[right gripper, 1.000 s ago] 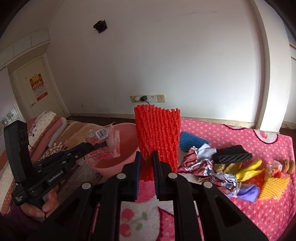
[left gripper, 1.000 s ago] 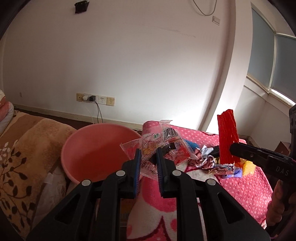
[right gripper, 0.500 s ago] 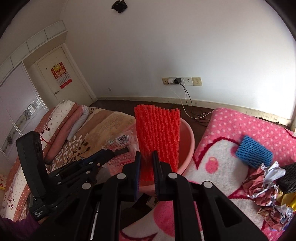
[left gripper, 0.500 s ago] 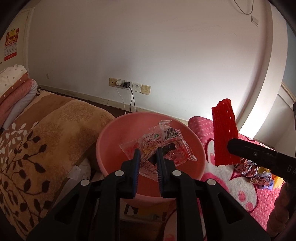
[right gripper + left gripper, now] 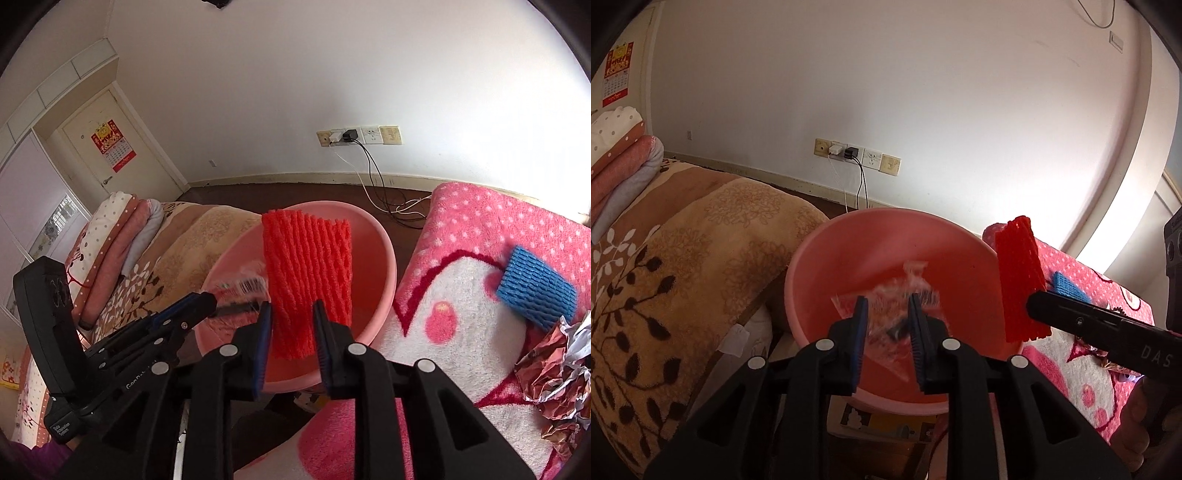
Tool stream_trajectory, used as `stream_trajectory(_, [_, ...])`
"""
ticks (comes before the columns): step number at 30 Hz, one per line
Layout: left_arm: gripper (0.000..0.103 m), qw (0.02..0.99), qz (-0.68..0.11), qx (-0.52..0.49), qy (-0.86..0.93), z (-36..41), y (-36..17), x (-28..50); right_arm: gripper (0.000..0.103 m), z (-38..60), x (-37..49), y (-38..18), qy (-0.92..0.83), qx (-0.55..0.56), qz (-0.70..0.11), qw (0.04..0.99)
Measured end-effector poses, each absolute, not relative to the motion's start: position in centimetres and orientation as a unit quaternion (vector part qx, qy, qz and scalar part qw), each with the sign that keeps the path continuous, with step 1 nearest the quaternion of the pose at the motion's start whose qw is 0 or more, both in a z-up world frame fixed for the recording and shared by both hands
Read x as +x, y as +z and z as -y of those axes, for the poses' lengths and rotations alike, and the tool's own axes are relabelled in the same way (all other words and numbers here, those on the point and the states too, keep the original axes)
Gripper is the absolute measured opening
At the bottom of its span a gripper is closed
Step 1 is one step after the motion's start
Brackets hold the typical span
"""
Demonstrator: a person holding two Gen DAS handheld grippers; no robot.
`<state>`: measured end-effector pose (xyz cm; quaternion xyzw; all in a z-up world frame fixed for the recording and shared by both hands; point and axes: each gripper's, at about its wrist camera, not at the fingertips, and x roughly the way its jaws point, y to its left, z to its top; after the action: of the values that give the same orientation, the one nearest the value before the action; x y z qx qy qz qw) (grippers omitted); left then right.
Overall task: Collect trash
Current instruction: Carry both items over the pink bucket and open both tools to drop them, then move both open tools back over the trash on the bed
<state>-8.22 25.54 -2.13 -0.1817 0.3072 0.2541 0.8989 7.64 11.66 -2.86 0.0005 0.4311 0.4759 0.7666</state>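
Hanging over the pink basin [image 5: 886,236], a clear snack wrapper [image 5: 886,314] blurs between the left claw [image 5: 886,328], whose jaws have just been opening; it seems loose. A ribbed red foam net [image 5: 306,280] stands upright between the right claw [image 5: 291,332], also just parted, pads apparently clear.

The letters "DAS" are printed in grey on the black arm of the right tongs [image 5: 1039,308]. "Data Acquisition System" is printed in white on the housing of the left tongs [image 5: 212,299]. The wall calendar [image 5: 112,144] cannot be read.
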Motion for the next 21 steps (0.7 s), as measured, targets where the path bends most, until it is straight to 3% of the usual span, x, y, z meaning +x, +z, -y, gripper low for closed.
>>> stream_trajectory(5, [0.023,0.902,-0.301,-0.184,0.250,-25.5,-1.8,-8.4,0.037,-11.1,7.7,-2.7,0.472,0.004,-0.427,0.771])
stream_trajectory(8, [0.031,0.905,-0.296,-0.183,0.245,-25.0,-1.5,-8.6,0.038,-10.4,7.5,-2.5,0.469,0.003,-0.421,0.776])
stream_trajectory(21, [0.031,0.921,-0.282,-0.153,0.222,-22.1,0.1,-8.6,0.040,-5.3,5.6,-1.7,0.442,0.006,-0.398,0.804])
